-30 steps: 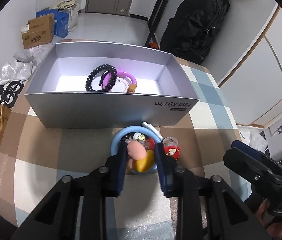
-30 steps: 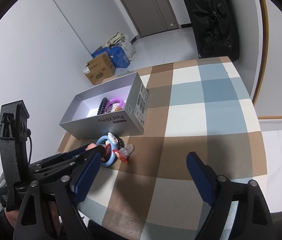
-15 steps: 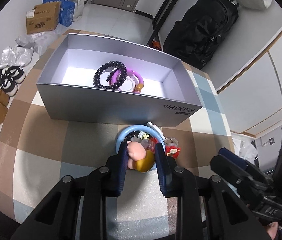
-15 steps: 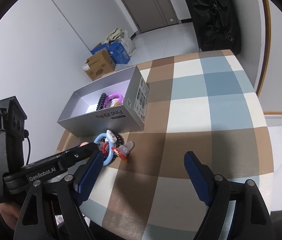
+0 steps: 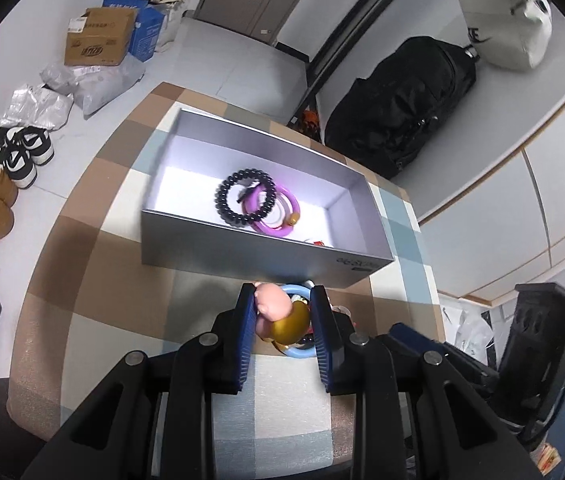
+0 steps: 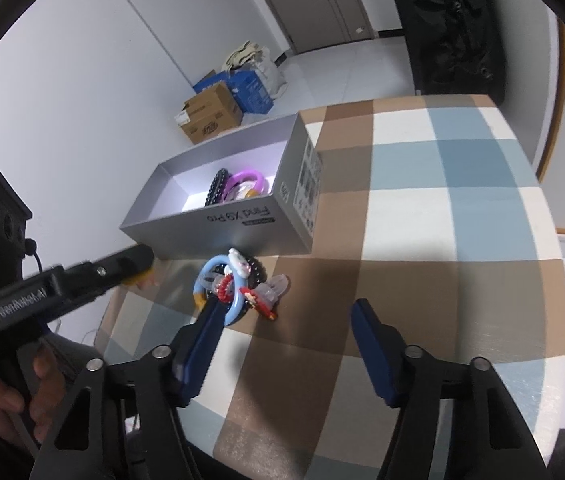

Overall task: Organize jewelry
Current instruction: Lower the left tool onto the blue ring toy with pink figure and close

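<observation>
Left gripper (image 5: 282, 332): fingers clamp a pink-and-gold charm (image 5: 280, 316) just before the grey box (image 5: 242, 252). Box holds black beads (image 5: 242, 200), purple ring (image 5: 278, 216). Right gripper (image 6: 286, 344): jaws closing, nothing between; blue ring (image 6: 218, 280) pile nearby.

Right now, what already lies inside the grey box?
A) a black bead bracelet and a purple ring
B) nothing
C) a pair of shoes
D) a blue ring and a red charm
A: the black bead bracelet overlaps the purple ring on the floor of the grey box.
</observation>
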